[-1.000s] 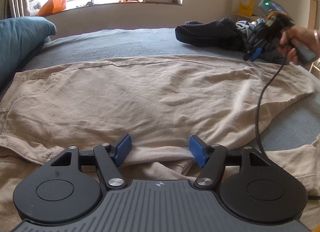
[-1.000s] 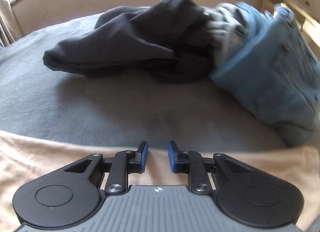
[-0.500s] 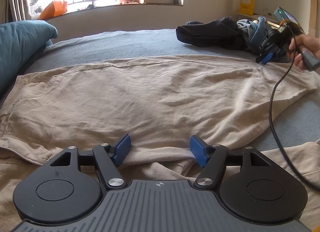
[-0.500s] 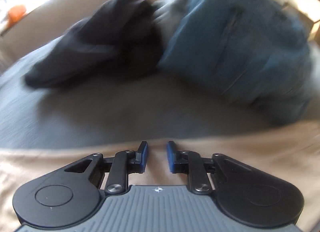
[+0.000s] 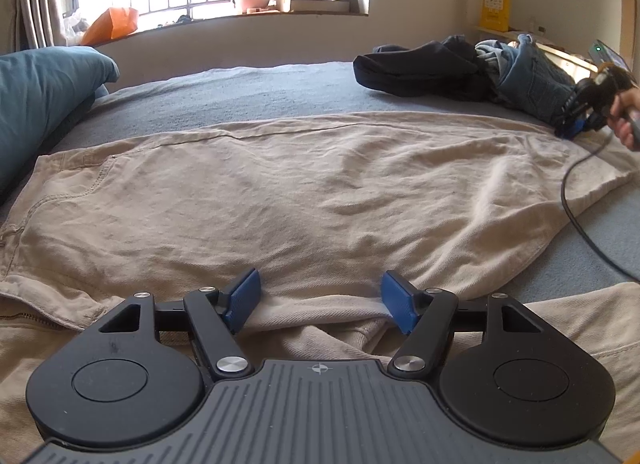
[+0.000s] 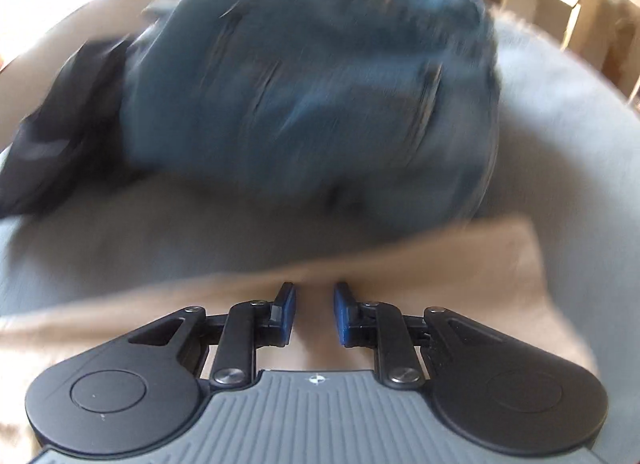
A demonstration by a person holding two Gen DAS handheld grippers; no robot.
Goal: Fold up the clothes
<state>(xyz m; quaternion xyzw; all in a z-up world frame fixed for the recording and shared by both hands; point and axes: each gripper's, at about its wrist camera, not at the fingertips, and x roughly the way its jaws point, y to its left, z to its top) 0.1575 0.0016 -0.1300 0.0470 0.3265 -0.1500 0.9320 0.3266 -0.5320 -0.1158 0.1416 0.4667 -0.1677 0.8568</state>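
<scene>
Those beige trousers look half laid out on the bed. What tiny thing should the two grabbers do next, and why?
Probably the right gripper should drop onto the beige trousers near their far leg end and pinch. Its jaws stand slightly apart above the fabric with nothing between them, while the left gripper sits wide open astride a fold at the near edge.

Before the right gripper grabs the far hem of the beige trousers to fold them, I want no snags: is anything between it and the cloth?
Nothing visible. The right gripper hangs over bare beige trousers; the blue jeans lie beyond the hem.
</scene>
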